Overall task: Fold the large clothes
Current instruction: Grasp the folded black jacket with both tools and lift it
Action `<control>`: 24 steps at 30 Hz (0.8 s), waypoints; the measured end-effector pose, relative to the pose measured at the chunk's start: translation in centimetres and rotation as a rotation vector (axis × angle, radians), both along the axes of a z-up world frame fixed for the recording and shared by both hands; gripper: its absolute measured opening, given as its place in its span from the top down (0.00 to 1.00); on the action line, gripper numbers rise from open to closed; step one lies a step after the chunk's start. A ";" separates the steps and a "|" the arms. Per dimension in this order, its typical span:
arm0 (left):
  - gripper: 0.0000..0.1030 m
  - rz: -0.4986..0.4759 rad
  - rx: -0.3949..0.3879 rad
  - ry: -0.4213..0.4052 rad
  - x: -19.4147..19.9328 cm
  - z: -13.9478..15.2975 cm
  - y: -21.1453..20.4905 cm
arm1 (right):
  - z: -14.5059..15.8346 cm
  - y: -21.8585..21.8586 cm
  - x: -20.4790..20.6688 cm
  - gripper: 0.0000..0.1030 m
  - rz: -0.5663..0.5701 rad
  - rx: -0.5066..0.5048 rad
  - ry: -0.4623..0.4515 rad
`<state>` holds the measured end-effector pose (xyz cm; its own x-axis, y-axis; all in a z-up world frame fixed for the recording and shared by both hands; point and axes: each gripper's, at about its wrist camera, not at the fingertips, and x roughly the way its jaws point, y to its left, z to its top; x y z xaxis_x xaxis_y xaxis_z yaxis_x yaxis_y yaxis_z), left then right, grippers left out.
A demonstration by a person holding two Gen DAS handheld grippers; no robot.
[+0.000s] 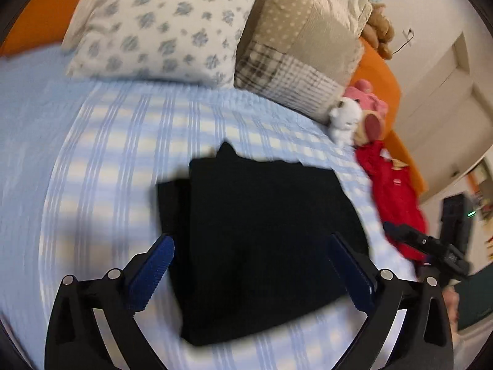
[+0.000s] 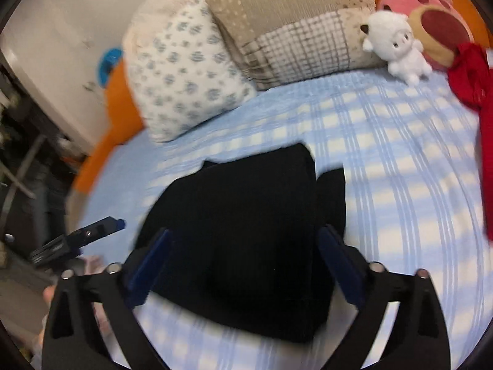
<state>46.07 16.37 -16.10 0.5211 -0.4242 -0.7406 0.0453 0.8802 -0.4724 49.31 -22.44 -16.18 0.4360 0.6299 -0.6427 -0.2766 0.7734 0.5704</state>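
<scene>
The black garment lies folded on the checked bedspread, just ahead of and below the left gripper, whose jaws stand spread wide with nothing pinched. The right gripper is likewise spread and empty above the same garment. Both views are blurred, so the pads seem clear of the cloth. Beyond lie pillows; a red garment lies to the right.

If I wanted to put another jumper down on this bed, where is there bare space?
The widest bare stretch of blue checked bedspread lies between the folded black garment and the floral pillow. The side by the red garment and plush toys is crowded.
</scene>
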 end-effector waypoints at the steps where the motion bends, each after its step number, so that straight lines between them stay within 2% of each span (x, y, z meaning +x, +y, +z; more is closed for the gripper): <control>1: 0.03 0.004 -0.031 0.041 -1.2 -0.2 0.8 | -0.4 -1.1 -1.1 0.05 0.014 0.048 0.043; 4: 0.03 0.032 -0.144 0.204 -4.1 -3.2 2.8 | -3.9 -3.7 -3.6 0.04 0.014 0.154 0.235; 6: 0.03 0.046 -0.222 0.254 -4.8 -5.2 3.3 | -6.6 -4.9 -4.5 0.04 -0.020 0.202 0.352; 10: 0.03 0.093 -0.508 0.337 -4.9 -10.1 3.0 | -11.2 -5.7 -5.0 0.04 -0.098 0.378 0.508; 12: 0.03 0.104 -0.509 0.367 -4.4 -11.5 2.1 | -11.7 -5.3 -4.4 0.04 -0.118 0.404 0.508; 14: 0.03 0.106 -0.491 0.358 -3.7 -12.2 1.3 | -11.5 -4.6 -3.4 0.04 -0.104 0.411 0.507; 17: 0.03 0.114 -0.497 0.320 -2.7 -12.0 1.2 | -11.7 -3.4 -1.7 0.03 -0.114 0.381 0.538; 21: 0.03 0.135 -0.532 0.345 -0.5 -12.3 2.0 | -11.2 -1.3 1.2 0.03 -0.089 0.324 0.540; 24: 0.03 0.117 -0.497 0.349 1.6 -11.9 2.0 | -11.4 -0.3 2.9 0.03 -0.090 0.308 0.560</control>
<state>47.69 18.33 -28.03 0.3478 -0.7171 -0.6039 -0.2695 0.5405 -0.7970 52.22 -22.75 -27.61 0.1471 0.7982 -0.5841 0.1856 0.5578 0.8090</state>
